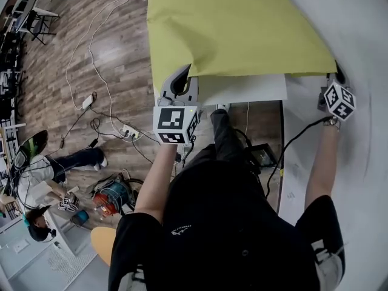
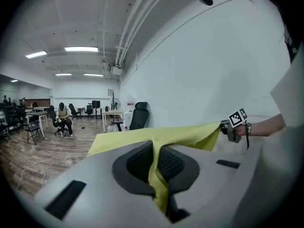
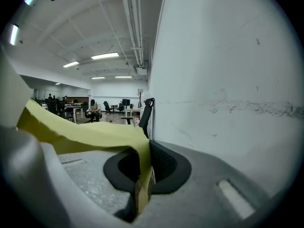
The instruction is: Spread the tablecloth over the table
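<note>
A yellow-green tablecloth (image 1: 230, 23) lies stretched over the white table (image 1: 242, 90), whose near edge shows bare below the cloth's hem. My left gripper (image 1: 185, 74) is shut on the cloth's near left corner. My right gripper (image 1: 332, 74) is shut on the near right corner, close to the wall. In the left gripper view the tablecloth (image 2: 156, 134) runs from between the pads across to the right gripper (image 2: 227, 128). In the right gripper view a fold of the tablecloth (image 3: 80, 134) hangs pinched between the black pads (image 3: 159, 167).
A white wall (image 1: 357, 35) runs along the table's right side. White cables (image 1: 91, 53) and a power strip (image 1: 128, 132) lie on the wooden floor to the left. A seated person (image 1: 66, 162) and an orange tool (image 1: 109, 199) are at lower left. A black office chair (image 2: 137, 115) stands beyond the table.
</note>
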Demonstrator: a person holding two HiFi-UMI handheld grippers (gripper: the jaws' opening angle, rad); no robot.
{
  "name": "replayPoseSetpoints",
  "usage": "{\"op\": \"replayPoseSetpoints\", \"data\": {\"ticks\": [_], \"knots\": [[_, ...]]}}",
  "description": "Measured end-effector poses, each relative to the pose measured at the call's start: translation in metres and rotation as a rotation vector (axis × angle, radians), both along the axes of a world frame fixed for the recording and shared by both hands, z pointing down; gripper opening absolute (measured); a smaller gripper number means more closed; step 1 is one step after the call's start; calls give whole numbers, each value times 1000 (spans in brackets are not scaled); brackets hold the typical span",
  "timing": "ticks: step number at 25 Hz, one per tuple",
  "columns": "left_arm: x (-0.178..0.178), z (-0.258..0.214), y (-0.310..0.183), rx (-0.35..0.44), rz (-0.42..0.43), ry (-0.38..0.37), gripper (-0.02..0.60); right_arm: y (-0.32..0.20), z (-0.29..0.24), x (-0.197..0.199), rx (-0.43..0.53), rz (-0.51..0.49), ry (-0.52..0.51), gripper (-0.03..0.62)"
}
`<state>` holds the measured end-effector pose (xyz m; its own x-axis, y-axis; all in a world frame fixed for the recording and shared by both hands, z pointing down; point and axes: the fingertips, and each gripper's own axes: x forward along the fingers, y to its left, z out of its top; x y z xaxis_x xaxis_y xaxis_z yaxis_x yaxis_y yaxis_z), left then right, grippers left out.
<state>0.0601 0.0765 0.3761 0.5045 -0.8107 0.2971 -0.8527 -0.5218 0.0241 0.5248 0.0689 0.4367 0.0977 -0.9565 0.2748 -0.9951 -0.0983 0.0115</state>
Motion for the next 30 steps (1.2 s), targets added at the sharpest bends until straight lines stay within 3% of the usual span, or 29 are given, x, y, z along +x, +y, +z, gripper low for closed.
{"op": "replayPoseSetpoints", "data": {"ticks": [5, 14, 30], "knots": [[-3, 18, 6, -11, -32, -16, 5, 4, 21, -3, -19, -29, 9, 6], [-19, 31, 72, -42, -49, -43, 5, 67, 16, -16, -38, -43, 38, 6], [-13, 40, 109, -82, -56, -60, 5, 107, 27, -9, -93, -55, 34, 8]]}}
